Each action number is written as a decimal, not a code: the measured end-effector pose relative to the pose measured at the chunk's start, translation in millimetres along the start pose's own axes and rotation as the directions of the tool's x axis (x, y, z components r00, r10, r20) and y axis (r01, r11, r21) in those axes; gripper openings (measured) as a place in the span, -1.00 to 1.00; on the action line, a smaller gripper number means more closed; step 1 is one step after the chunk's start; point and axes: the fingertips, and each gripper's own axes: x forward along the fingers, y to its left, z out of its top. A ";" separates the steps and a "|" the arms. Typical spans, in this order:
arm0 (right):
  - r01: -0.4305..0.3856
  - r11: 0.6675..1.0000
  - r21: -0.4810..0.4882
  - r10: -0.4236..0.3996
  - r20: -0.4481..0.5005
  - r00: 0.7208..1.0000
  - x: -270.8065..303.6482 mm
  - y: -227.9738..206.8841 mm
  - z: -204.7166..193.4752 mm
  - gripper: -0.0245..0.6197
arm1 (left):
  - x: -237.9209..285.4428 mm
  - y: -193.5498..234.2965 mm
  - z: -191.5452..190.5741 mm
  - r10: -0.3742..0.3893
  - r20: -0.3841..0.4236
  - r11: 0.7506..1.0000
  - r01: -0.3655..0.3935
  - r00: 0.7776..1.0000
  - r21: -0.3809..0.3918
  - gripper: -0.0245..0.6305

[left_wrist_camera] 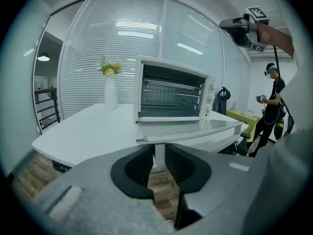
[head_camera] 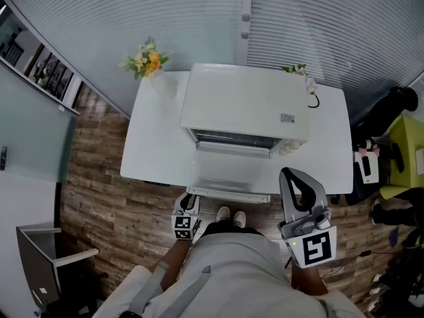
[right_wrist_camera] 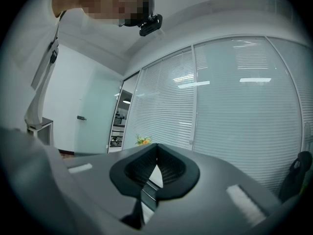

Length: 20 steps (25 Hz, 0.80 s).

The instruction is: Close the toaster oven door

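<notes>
A white toaster oven (head_camera: 245, 105) (left_wrist_camera: 171, 92) stands on a white table (head_camera: 149, 148). Its glass door (head_camera: 228, 176) (left_wrist_camera: 195, 128) is folded down flat and reaches past the table's near edge. My left gripper (head_camera: 187, 205) (left_wrist_camera: 157, 153) sits under the door's front left corner. Its jaws are closed on the white handle (left_wrist_camera: 159, 161), which hangs below the door's front edge. My right gripper (head_camera: 291, 177) (right_wrist_camera: 156, 148) is held up level at the right, away from the oven. Its fingertips meet and hold nothing.
A white vase of yellow flowers (head_camera: 147, 58) (left_wrist_camera: 110, 89) stands at the table's far left corner, a small flower sprig (head_camera: 301, 71) at the far right. Window blinds close off the back. A person (left_wrist_camera: 271, 106) and a yellow-green seat (head_camera: 407, 144) are at the right.
</notes>
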 end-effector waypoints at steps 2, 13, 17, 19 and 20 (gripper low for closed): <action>0.000 1.000 -0.002 0.000 0.001 1.000 -0.4 -0.2 -0.2 -0.91 | -0.5 0.0 3.3 0.002 0.009 1.000 -0.002 1.000 0.000 -0.68; 0.002 1.000 -0.002 -0.002 0.002 1.000 -3.1 -0.2 1.3 -0.91 | -6.1 -0.5 19.2 0.017 0.041 1.000 -0.016 0.999 -0.014 -0.69; 0.002 1.000 -0.001 -0.002 0.002 1.000 -4.6 0.0 2.1 -0.91 | -8.1 -1.0 26.2 0.021 0.055 1.000 -0.020 0.998 -0.020 -0.69; 0.003 1.000 -0.002 -0.003 0.003 1.000 -4.7 -0.3 2.1 -0.91 | -8.8 -1.5 31.4 0.023 0.063 1.000 -0.021 0.998 -0.023 -0.69; 0.004 1.000 -0.003 -0.004 0.004 1.000 -4.8 -0.3 2.1 -0.91 | -9.0 -1.2 32.2 0.024 0.067 1.000 -0.022 0.998 -0.022 -0.69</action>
